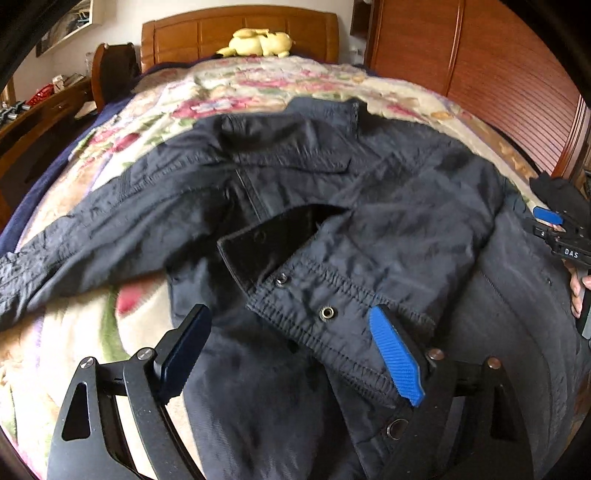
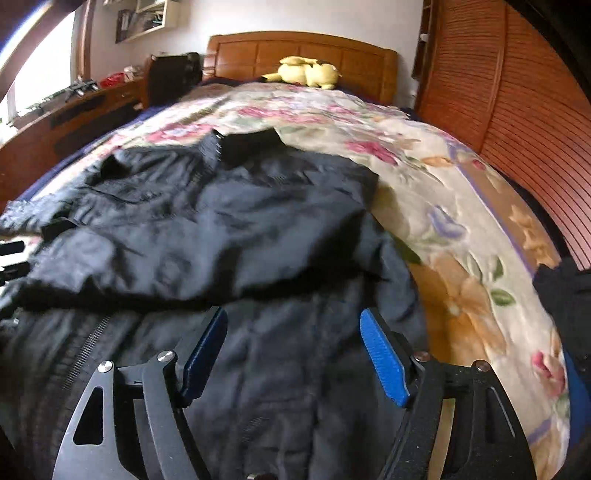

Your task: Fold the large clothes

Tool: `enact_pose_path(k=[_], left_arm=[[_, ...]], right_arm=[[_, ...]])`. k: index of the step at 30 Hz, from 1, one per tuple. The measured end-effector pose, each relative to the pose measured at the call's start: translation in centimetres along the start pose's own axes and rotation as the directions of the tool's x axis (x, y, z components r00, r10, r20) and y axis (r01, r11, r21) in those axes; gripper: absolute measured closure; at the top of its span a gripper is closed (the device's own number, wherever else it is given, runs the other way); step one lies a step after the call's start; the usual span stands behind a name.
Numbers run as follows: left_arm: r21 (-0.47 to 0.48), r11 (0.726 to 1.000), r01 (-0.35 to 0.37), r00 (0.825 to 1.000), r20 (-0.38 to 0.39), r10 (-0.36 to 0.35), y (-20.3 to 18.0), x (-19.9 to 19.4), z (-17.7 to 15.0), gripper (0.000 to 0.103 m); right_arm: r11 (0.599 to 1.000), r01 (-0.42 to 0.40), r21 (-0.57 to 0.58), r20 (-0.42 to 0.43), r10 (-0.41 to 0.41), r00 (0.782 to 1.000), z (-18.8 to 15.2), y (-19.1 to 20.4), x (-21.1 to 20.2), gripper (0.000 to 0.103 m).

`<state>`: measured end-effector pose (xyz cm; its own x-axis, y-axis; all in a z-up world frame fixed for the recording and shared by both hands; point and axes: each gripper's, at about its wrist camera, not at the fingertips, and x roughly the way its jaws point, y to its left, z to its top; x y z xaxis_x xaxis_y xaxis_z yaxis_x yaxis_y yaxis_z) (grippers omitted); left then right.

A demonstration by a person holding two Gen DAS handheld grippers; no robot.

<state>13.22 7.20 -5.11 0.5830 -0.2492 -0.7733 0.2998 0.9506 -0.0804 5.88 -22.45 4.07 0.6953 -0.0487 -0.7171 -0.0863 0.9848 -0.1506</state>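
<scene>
Your dark jacket (image 1: 332, 192) lies spread on the bed (image 1: 155, 110), one sleeve (image 1: 369, 266) already folded across the front. Both hand-held grippers, left (image 1: 291, 354) and right (image 2: 295, 354), hover with fingers apart, holding nothing. Judged step: folding sleeves inward. Next, you should grip the outstretched sleeve (image 1: 74, 243).

A yellow plush toy (image 1: 258, 42) lies against the wooden headboard (image 1: 177, 33), beside a slatted wardrobe (image 1: 498, 74).
</scene>
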Motion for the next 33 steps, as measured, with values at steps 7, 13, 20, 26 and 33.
enact_pose_path(k=[7, 13, 20, 26, 33], left_arm=[[0.050, 0.998, 0.043, 0.998, -0.048, -0.040, -1.2, 1.0, -0.5, 0.039], [0.038, 0.994, 0.107, 0.992, -0.067, -0.104, -1.2, 1.4, -0.6, 0.060], [0.034, 0.993, 0.113, 0.993, 0.020, -0.113, -1.0, -0.5, 0.1, 0.091], [-0.051, 0.998, 0.026, 0.991, 0.132, -0.019, 1.8, -2.6, 1.0, 0.092], [-0.105, 0.994, -0.005, 0.990, 0.142, 0.020, 3.4, -2.8, 0.9, 0.086]], right_arm=[[0.997, 0.014, 0.070, -0.010, -0.014, 1.000, -2.2, -0.4, 0.6, 0.026], [0.996, 0.006, 0.085, -0.017, -0.005, 1.000, -2.8, -0.8, 2.2, 0.026], [0.998, 0.020, 0.051, 0.010, -0.021, 1.000, -3.1, -0.1, 1.2, 0.026], [0.999, 0.014, 0.040, 0.029, -0.015, 0.999, -2.8, -0.1, 0.4, 0.026], [1.000, 0.000, 0.024, 0.051, -0.001, 0.999, -0.9, 0.0, 0.5, 0.026]])
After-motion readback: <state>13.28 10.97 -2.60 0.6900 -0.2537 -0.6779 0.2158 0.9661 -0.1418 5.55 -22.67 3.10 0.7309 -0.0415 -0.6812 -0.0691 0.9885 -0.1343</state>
